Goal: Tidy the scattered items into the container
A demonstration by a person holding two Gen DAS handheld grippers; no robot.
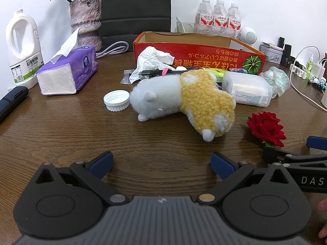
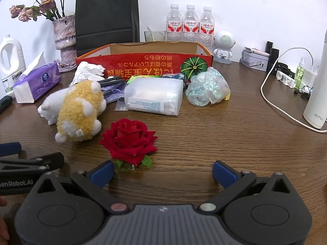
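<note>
A red cardboard box (image 1: 196, 56) (image 2: 143, 63) stands open at the back of the wooden table. In front of it lie a white and yellow plush toy (image 1: 184, 100) (image 2: 77, 108), a red fabric rose (image 1: 265, 128) (image 2: 128, 140), a clear plastic case (image 1: 247, 87) (image 2: 153, 96), a white bottle cap (image 1: 116, 100), crumpled paper (image 1: 151, 61) (image 2: 87, 71), a braided cable (image 1: 163, 72) and a crinkled clear bag (image 2: 208, 88). My left gripper (image 1: 161, 164) is open, short of the plush. My right gripper (image 2: 163, 173) is open, just short of the rose.
A purple tissue pack (image 1: 67, 73) and a white jug (image 1: 22, 51) stand at left. A vase (image 1: 85, 20), a black bag (image 1: 134, 8) and water bottles (image 1: 218, 16) line the back wall. A white cable (image 2: 271, 100), chargers and a white flask (image 2: 316, 94) are at right.
</note>
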